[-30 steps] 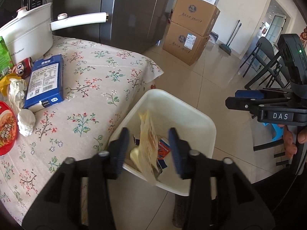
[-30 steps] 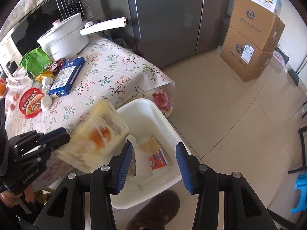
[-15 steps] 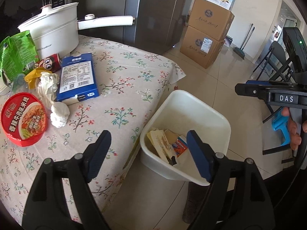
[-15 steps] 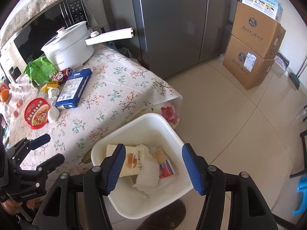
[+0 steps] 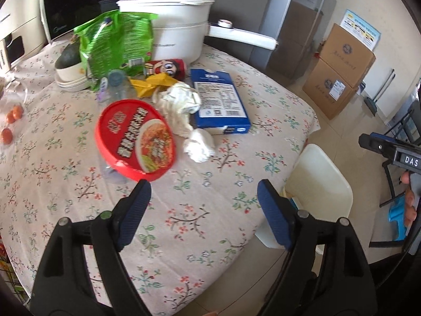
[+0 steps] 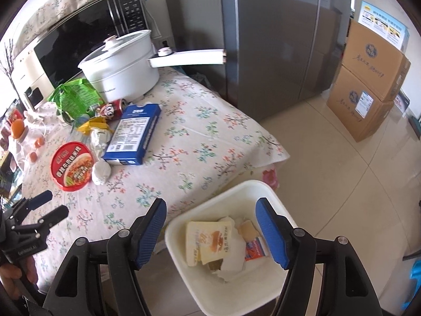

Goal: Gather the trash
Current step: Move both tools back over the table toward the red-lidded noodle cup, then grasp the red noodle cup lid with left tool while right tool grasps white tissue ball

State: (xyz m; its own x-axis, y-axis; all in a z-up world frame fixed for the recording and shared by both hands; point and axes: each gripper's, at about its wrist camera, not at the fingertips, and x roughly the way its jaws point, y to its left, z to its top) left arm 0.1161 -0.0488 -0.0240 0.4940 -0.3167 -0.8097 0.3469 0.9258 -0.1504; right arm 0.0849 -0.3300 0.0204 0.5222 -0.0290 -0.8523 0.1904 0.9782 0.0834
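Observation:
My left gripper (image 5: 202, 210) is open and empty above the near part of the floral tablecloth (image 5: 200, 205). Ahead of it lie a red noodle-cup lid (image 5: 135, 139), crumpled white tissues (image 5: 181, 105), a small tissue ball (image 5: 200, 146), a blue box (image 5: 219, 102), a yellow wrapper (image 5: 151, 84), a cartoon can (image 5: 168, 65) and a green bag (image 5: 115, 43). My right gripper (image 6: 211, 230) is open and empty above the white bin (image 6: 181, 230), which holds a bread wrapper (image 6: 208, 242) and paper scraps. The bin (image 5: 319, 184) also shows beside the table.
A white pot (image 5: 171, 21) with a long handle stands at the table's back, a microwave (image 6: 79, 34) behind it. A bowl (image 5: 69, 75) and small oranges (image 5: 11, 121) sit at the left. A grey fridge (image 6: 276, 39) and cardboard boxes (image 6: 368, 89) stand on the tiled floor.
The bread wrapper dropped from my left gripper into the bin. My left gripper opened wide and swung left from the bin to over the table. My right gripper stayed open above the bin.

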